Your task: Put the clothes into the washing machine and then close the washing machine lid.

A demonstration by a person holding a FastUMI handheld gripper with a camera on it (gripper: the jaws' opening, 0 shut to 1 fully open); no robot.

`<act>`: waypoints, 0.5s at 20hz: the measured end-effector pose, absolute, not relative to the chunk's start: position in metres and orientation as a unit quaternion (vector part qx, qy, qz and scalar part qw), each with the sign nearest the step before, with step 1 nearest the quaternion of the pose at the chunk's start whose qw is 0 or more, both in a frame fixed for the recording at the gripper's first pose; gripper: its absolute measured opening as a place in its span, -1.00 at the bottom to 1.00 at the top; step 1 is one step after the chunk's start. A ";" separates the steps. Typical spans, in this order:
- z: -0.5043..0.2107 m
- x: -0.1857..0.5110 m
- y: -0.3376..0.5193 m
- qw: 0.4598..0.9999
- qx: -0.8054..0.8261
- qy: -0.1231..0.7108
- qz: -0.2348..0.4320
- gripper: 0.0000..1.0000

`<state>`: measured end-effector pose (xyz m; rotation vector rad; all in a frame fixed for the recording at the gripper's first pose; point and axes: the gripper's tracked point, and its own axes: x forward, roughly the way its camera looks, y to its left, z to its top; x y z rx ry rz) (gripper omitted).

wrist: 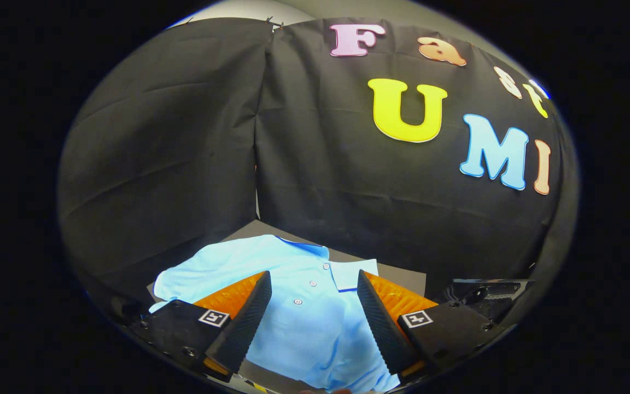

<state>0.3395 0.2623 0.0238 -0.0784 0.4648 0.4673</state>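
A light blue polo shirt (271,268) with a buttoned placket and a white-lined collar lies spread flat on a dark table (397,276). My gripper (313,279) hovers above it, open, with the two fingers set wide apart. The shirt's placket and chest show in the gap between the fingers, and its shoulders and collar stretch beyond the fingertips. Neither finger touches the cloth.
The table's far edge runs just past the shirt's collar, with the black cloth wall (173,164) rising close behind it on the left and ahead. A dark piece of hardware (484,293) sits to the right of the right finger.
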 end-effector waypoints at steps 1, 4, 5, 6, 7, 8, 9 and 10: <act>0.017 0.341 0.267 0.945 -0.041 0.230 0.231 0.97; -0.001 0.347 0.275 0.942 -0.055 0.239 0.230 0.96; -0.010 0.346 0.276 0.940 -0.060 0.246 0.229 0.96; -0.017 0.347 0.278 0.938 -0.065 0.252 0.230 0.96; -0.024 0.347 0.280 0.936 -0.071 0.257 0.230 0.96; -0.029 0.348 0.281 0.934 -0.076 0.260 0.232 0.96; -0.034 0.348 0.282 0.933 -0.078 0.265 0.232 0.97; -0.039 0.347 0.283 0.930 -0.079 0.273 0.233 0.97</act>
